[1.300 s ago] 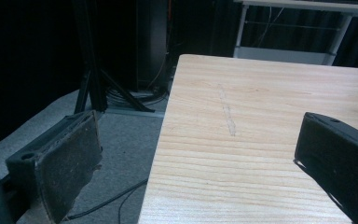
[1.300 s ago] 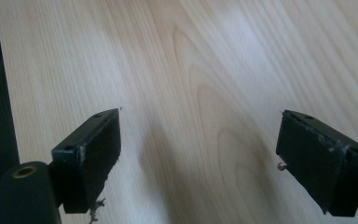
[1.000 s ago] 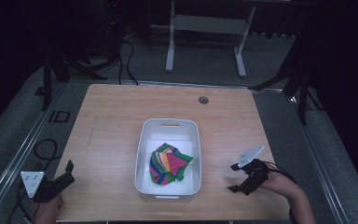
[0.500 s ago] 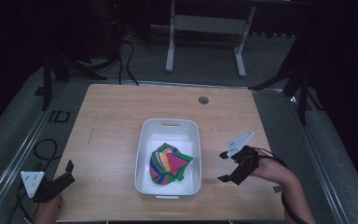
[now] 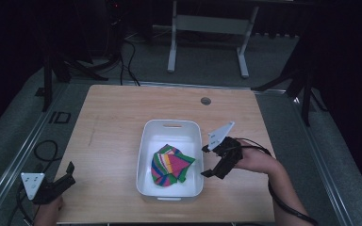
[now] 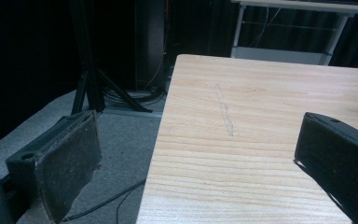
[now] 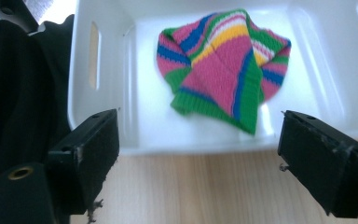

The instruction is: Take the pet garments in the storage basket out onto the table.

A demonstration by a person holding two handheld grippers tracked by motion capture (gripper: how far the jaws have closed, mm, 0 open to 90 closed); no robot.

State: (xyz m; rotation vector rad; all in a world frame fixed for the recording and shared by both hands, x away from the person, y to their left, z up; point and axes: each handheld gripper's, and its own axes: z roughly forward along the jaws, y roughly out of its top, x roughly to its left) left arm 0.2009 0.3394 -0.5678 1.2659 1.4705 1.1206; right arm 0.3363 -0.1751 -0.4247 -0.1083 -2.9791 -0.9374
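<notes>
Right hand-held gripper [image 5: 206,161], jaws spread, hovers beside the bin [image 5: 147,141] holding the striped cloth [image 5: 169,165].

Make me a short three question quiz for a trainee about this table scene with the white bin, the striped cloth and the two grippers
1. True or false: the striped knitted cloth lies inside the white bin.
2. Which gripper is nearer the bin? A. left gripper B. right gripper
3. Fill in: the jaws of both grippers are ____.

Key
1. True.
2. B; it hangs just outside the bin's side, while the left one sits at the wooden table's near corner.
3. Open.

Wooden table [image 5: 118,117], grey floor [image 5: 207,66]
</notes>
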